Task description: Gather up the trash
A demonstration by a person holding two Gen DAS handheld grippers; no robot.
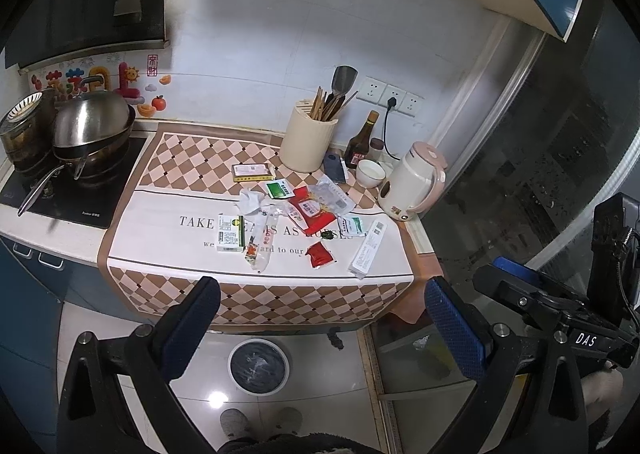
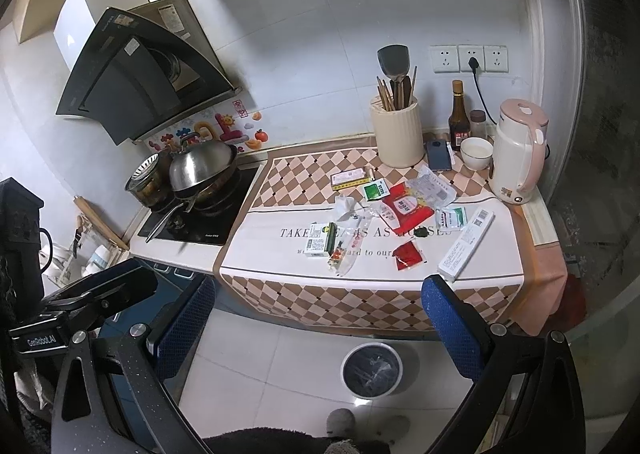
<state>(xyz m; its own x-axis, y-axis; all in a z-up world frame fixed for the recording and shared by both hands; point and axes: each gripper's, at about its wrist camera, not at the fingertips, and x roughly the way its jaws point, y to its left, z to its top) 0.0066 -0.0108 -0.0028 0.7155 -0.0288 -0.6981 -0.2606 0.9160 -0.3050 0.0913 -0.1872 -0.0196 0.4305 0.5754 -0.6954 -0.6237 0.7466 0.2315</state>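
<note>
Trash lies scattered on the checked cloth (image 1: 248,302) over the counter: a green-white box (image 1: 230,233), a crumpled tissue (image 1: 250,201), a red packet (image 1: 320,254), a long white box (image 1: 367,249), a large red wrapper (image 1: 312,209), and a clear wrapper (image 1: 258,252). They also show in the right wrist view, with the long white box (image 2: 466,245) and red packet (image 2: 408,254). A white bin with a black liner (image 1: 259,366) (image 2: 372,369) stands on the floor below. My left gripper (image 1: 320,328) and right gripper (image 2: 320,328) are both open and empty, held back from the counter.
A stove with a pan and steel lid (image 1: 92,129) is on the left. A cream utensil holder (image 1: 307,141), a sauce bottle (image 1: 362,139), a phone (image 1: 335,167), a white bowl (image 1: 370,173) and a pink kettle (image 1: 414,181) stand at the back right. A glass door (image 1: 540,157) is at the right.
</note>
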